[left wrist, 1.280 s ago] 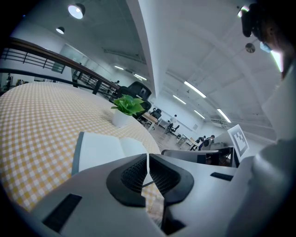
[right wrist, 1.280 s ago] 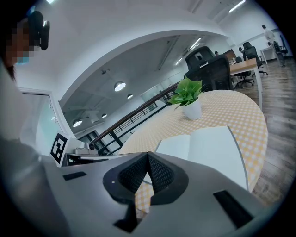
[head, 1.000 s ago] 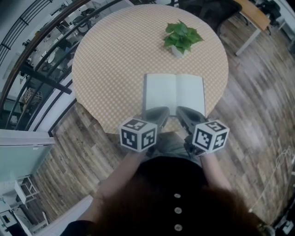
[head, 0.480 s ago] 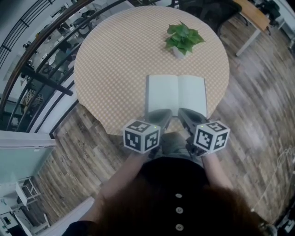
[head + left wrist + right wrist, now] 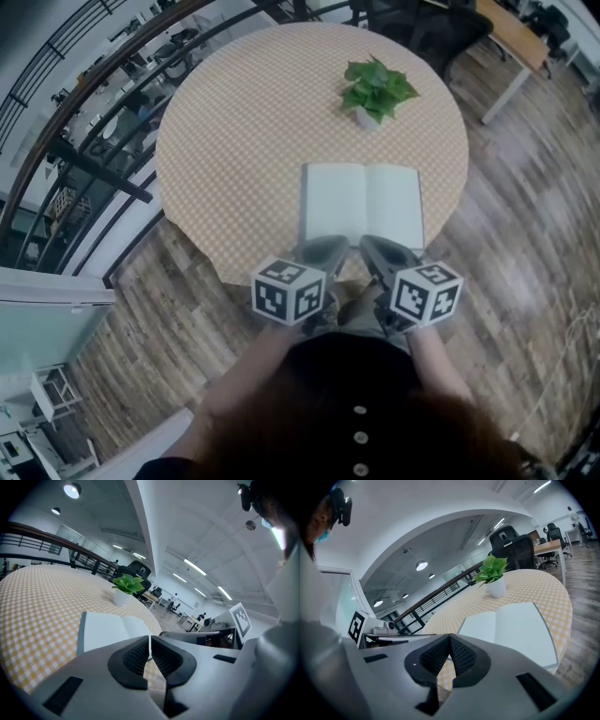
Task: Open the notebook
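At table's near edge, left gripper (image 5: 150, 637) and right gripper (image 5: 450, 636) sit side by side, tips close together. Both have jaws pressed together, nothing between the pads. Both tips point at the notebook (image 5: 362, 204) and end just at its near edge; contact cannot be told. Notebook lies open and flat, blank pages up, on the checked table (image 5: 234, 141) near the person's side. Plant (image 5: 377, 89) in a white pot stands well beyond it. Railing (image 5: 94, 103) runs past the table's left. Nothing lies between grippers and notebook.
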